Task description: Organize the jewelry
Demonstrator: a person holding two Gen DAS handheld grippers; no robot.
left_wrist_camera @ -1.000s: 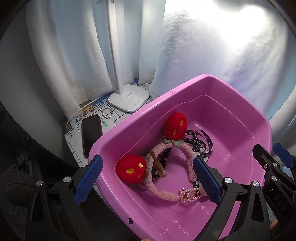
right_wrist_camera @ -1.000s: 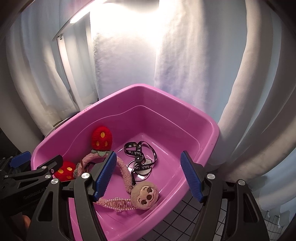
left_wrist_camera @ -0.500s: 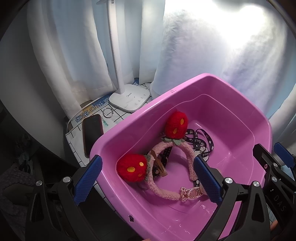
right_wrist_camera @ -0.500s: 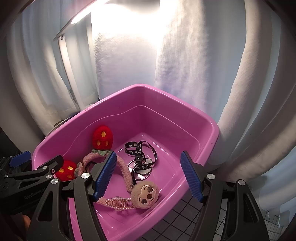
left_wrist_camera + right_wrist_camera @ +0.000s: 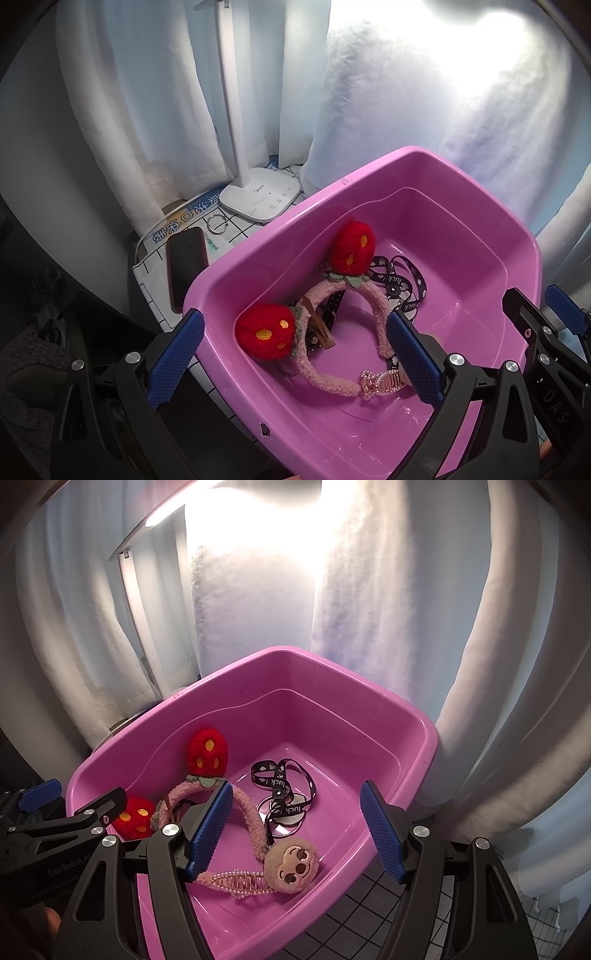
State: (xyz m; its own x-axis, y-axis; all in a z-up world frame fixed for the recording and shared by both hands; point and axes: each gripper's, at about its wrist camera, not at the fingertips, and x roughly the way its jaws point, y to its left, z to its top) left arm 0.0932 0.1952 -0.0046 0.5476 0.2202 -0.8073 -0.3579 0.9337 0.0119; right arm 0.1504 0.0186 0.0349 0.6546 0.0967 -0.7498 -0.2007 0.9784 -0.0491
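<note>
A pink plastic tub (image 5: 280, 236) (image 5: 424, 738) holds a fuzzy pink headband (image 5: 325, 380) (image 5: 251, 819) with two red strawberry pom-poms (image 5: 351, 247) (image 5: 207, 753), a black printed lanyard (image 5: 402, 280) (image 5: 284, 782), a pearl hair claw (image 5: 380, 380) (image 5: 240, 880), a brown clip (image 5: 319, 325) and a plush sloth-face clip (image 5: 293, 864). My left gripper (image 5: 295, 362) is open and empty above the tub's near left side. My right gripper (image 5: 297, 830) is open and empty above the tub's near right side.
Left of the tub, on a grid-patterned cloth (image 5: 236, 232), lie a dark phone (image 5: 184, 266), a metal ring (image 5: 216, 223) and a white lamp base (image 5: 260, 195) with its pole. White curtains hang close behind. A wire basket edge (image 5: 546, 912) shows at the right.
Both grippers have drifted very slightly; the tub's contents have not moved.
</note>
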